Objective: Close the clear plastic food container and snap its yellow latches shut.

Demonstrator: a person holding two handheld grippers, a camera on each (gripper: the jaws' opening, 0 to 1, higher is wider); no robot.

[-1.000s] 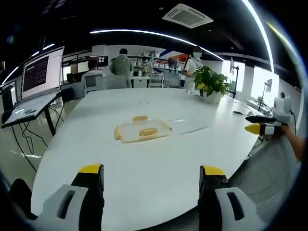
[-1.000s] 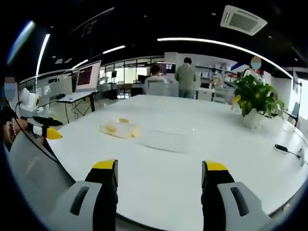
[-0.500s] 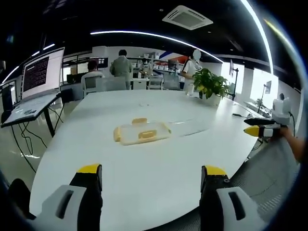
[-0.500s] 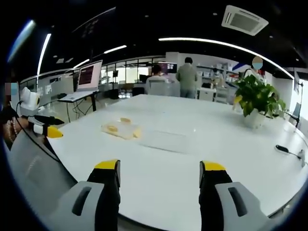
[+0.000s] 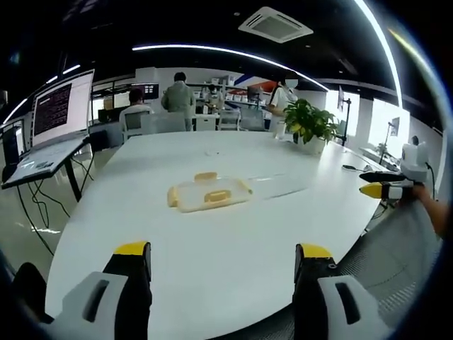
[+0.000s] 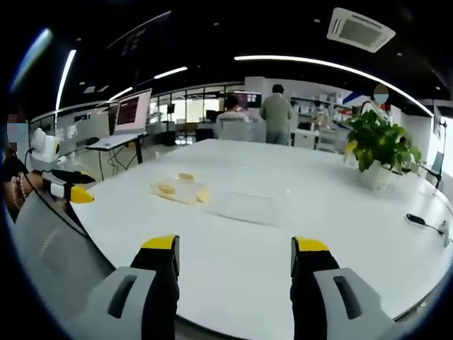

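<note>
The left gripper [image 5: 221,256] and right gripper [image 6: 233,251] both hover with jaws spread wide, holding nothing.

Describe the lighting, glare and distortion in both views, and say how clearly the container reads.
Left gripper view: fisheye bends the ceiling light strips into arcs; the white table is evenly bright; the clear container is small but legible. Right gripper view: same curvature; the container looks smaller and softer.

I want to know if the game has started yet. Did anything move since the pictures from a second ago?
Hardly anything. The left gripper and right gripper stay open above the near edge of the white table, holding nothing. The clear container with its yellow latches lies untouched where it was. The views wobble only slightly.
</note>
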